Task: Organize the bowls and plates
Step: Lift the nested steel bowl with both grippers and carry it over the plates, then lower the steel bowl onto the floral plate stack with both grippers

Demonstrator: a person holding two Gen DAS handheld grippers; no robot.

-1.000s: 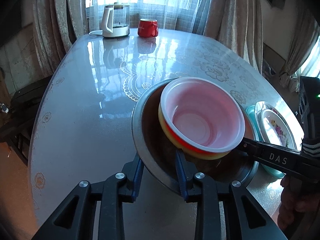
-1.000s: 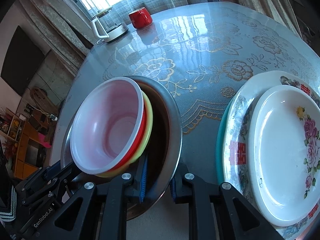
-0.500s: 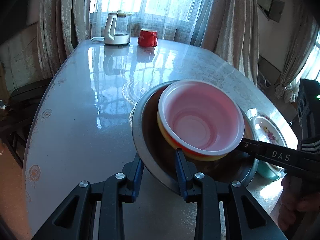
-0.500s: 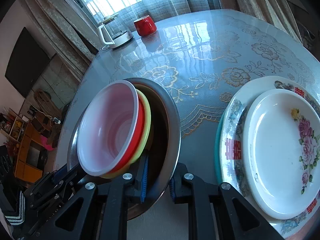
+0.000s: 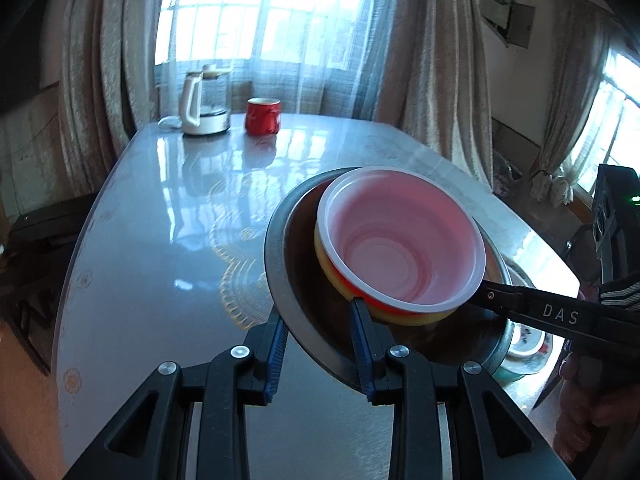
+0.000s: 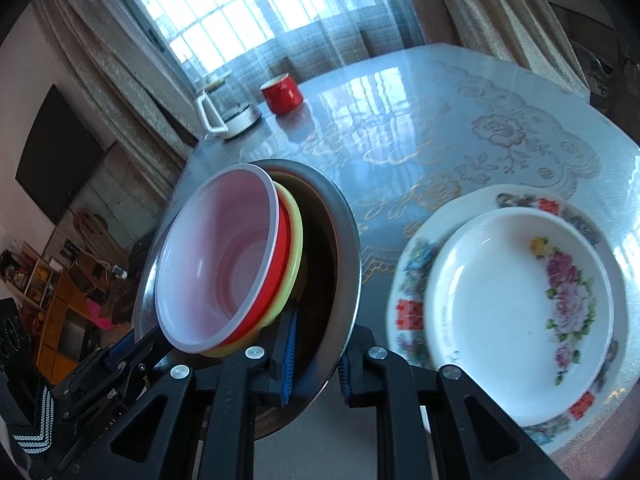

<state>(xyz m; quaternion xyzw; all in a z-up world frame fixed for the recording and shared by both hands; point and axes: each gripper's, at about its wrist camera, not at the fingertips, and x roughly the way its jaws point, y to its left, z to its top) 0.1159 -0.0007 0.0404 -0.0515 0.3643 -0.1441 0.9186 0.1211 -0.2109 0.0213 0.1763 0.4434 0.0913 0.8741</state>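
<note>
Both grippers hold one steel basin (image 5: pixel 304 280) by its rim, from opposite sides, and it hangs tilted above the table (image 5: pixel 160 240). The left gripper (image 5: pixel 318 344) has one blue pad outside the wall and one inside, clamped on the near rim; the right gripper (image 6: pixel 316 354) pinches the rim the same way, its jaws narrow on the thin metal. In the left view the right gripper's arm, lettered DAS, comes in from the right edge to the far rim, with a hand (image 5: pixel 580 412) behind it. Inside the basin sits a nest of three bowls — a white bowl (image 5: pixel 400 248) on top, a red bowl (image 6: pixel 282 256) under it, a yellow bowl (image 6: pixel 296 248) lowest — leaning against the basin's wall. In the right view two plates lie stacked on the table just right of the basin: a white plate (image 6: pixel 520 312) with a pink flower on a larger plate (image 6: pixel 412 280) with a patterned rim. At the far end of the table, near the curtained window, stand a kettle (image 5: pixel 200 104) and a red mug (image 5: pixel 263 116), well apart from the basin.
</note>
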